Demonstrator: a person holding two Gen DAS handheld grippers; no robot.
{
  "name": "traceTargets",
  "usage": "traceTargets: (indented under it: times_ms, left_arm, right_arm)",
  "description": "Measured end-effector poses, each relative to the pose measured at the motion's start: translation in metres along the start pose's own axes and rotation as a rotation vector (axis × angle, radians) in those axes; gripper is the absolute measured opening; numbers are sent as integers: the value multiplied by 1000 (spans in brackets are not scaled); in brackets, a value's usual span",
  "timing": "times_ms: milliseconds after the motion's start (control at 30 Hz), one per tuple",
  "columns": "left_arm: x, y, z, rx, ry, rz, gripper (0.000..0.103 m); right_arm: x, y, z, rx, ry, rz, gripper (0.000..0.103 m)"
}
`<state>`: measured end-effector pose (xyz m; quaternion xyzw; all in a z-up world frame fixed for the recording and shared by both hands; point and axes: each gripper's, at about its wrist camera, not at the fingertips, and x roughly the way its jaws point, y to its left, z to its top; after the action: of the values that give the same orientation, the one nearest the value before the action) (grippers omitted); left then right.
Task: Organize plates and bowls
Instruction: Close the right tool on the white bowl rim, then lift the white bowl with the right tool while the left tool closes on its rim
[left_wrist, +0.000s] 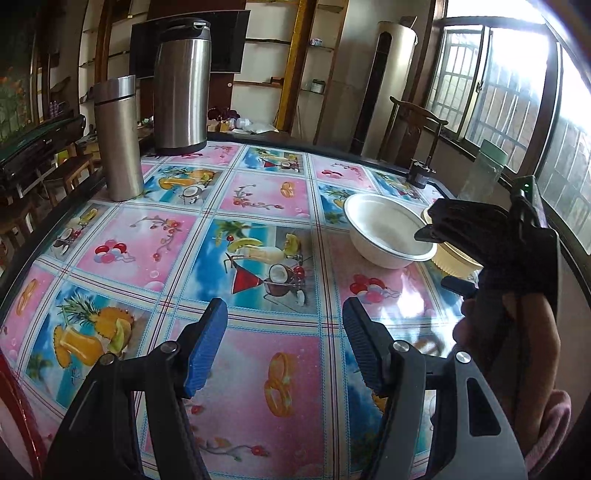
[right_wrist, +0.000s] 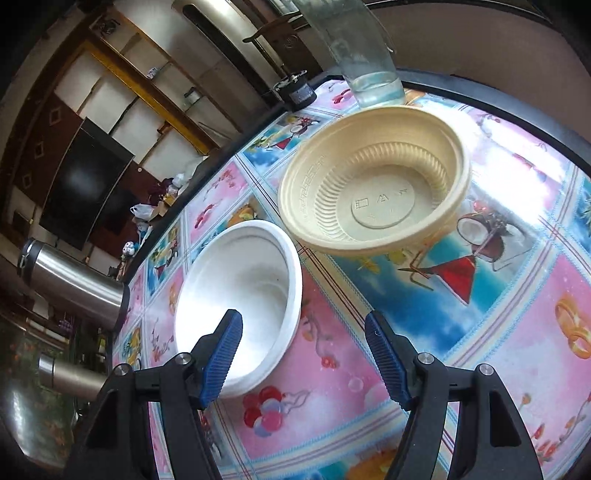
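Straddling the white bowl (right_wrist: 240, 299) rim, right gripper (right_wrist: 303, 358) fingers gape wide.

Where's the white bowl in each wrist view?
Left wrist: white bowl right of centre, partly behind the right gripper.
Right wrist: white bowl lower left, at the right gripper's left finger.
Shared landmark: tan bowl beside it.

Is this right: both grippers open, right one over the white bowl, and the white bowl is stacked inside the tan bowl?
Not stacked. The right wrist view shows the white bowl and the tan bowl side by side on the table, each empty. The rest holds: the left gripper and the right gripper are open, the right one over the white bowl's rim.
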<state>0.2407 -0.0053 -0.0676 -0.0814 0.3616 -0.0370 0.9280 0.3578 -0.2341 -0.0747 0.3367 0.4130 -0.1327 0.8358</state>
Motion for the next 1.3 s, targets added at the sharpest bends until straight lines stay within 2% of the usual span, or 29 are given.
traceTargets:
  times_ms: [233,533,600,667,833,1067,1300]
  left_arm:
    - [4,2,-1,-4,17,5,64]
    - [12,8,-1,-22,58,4,64]
    - [14,12,1,-35,67,4,64]
    - [17,18,2,-52,74,4,64]
    - [22,36,7,-111,84,10,64]
    - [27,36,8,-105,105,-8,64]
    - [31,34,7,-124,167,-83,64]
  right_arm:
    - [14,-3,5,26,27,-7,71]
    - [17,-6,8,34,39,-13,57]
    - [16,-8,9,35,43,-12,48]
    - [17,-8,10,24,58,-14,29]
    - [19,-10,8,24,88,-1,11]
    - [6,-12,1,-19,164,74,8]
    - [-29,-18,-19,-180,186,79,8]
